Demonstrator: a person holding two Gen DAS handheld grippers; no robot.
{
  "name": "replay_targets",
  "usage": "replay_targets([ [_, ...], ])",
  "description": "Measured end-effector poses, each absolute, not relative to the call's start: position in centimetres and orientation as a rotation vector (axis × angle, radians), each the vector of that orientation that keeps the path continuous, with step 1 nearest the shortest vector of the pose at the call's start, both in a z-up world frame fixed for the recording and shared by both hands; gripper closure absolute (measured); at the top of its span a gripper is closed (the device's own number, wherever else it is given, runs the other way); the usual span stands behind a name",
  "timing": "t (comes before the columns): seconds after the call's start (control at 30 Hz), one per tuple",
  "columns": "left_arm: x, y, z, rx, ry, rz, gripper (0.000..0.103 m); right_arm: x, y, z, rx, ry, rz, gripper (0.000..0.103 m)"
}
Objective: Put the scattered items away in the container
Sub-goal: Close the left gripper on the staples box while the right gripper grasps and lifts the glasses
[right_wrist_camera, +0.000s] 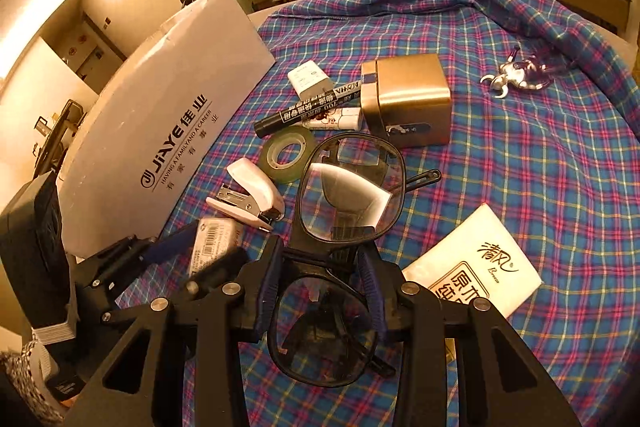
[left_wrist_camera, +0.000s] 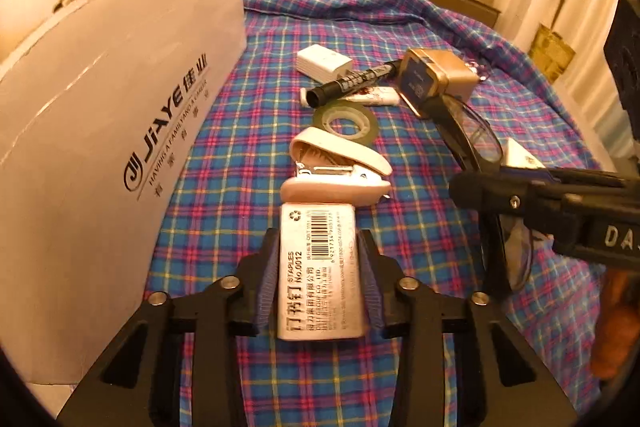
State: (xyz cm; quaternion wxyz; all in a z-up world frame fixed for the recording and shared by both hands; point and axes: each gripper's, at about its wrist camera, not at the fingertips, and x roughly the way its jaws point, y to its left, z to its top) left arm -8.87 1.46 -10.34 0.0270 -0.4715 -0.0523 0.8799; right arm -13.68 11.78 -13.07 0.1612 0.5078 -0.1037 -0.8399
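On the far left stands the white cardboard box (left_wrist_camera: 120,99), printed side toward us, and from where I stand I cannot see its opening, so any drop into it would be made half blind. Just right of it the left gripper (left_wrist_camera: 318,251) is pressed in on a box of staples (left_wrist_camera: 318,267), one pad on each long side, held near the plaid cloth (left_wrist_camera: 248,107); the carton sticks out well past the fingertips and its far end sits just beside the white stapler (left_wrist_camera: 336,171), so I'd worry that a swing toward the box knocks the stapler or that the smooth carton slides out of the pads. Beyond the stapler lie the roll of clear tape (left_wrist_camera: 352,121), a black marker (left_wrist_camera: 352,81) resting across a small white tube (left_wrist_camera: 380,95), a white charger (left_wrist_camera: 322,62) and a gold case (left_wrist_camera: 434,77), all crowded together, so a careless pass could scatter them further. To the right, the right gripper (right_wrist_camera: 320,275) is pinching a pair of black glasses (right_wrist_camera: 348,187) at the bridge, one lens toward the camera and one jutting forward; that is a thin, slippery hold, and I think the frame could pivot or a lens get scuffed. A temple arm juts out to the right and could catch on something. The two tools are close together, so they may collide if both head left at once. Near right lies a tissue packet (right_wrist_camera: 476,263), and far right a small silver figurine (right_wrist_camera: 518,71), well apart from the rest.
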Motion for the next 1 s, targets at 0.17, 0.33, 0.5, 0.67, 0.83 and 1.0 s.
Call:
replay_targets([
  [0.17,-8.0,0.3,-10.4,-1.451,-0.245,2.696,0.045,-13.4,11.5,-12.3,1.418,-0.288,-2.410,0.063],
  [0.33,-7.5,1.3,-10.4,-1.437,-0.112,2.695,0.064,-13.3,10.2,-13.7,1.404,-0.276,-2.416,0.063],
  [0.5,-6.9,0.4,-9.0,-1.378,-0.161,2.697,0.064,-11.2,10.3,-14.2,1.356,-0.284,-2.435,0.063],
  [0.67,-5.8,-0.3,-6.9,-1.296,-0.150,2.739,0.064,-10.3,9.9,-13.5,1.313,-0.304,-2.448,0.063],
  [0.83,-5.3,-0.9,-5.1,-1.234,-0.170,2.769,0.064,-9.4,9.0,-12.7,1.262,-0.298,-2.473,0.063],
  [1.0,-4.8,-1.6,-3.2,-1.163,-0.195,2.792,0.064,-8.1,8.0,-11.1,1.193,-0.262,-2.534,0.063],
])
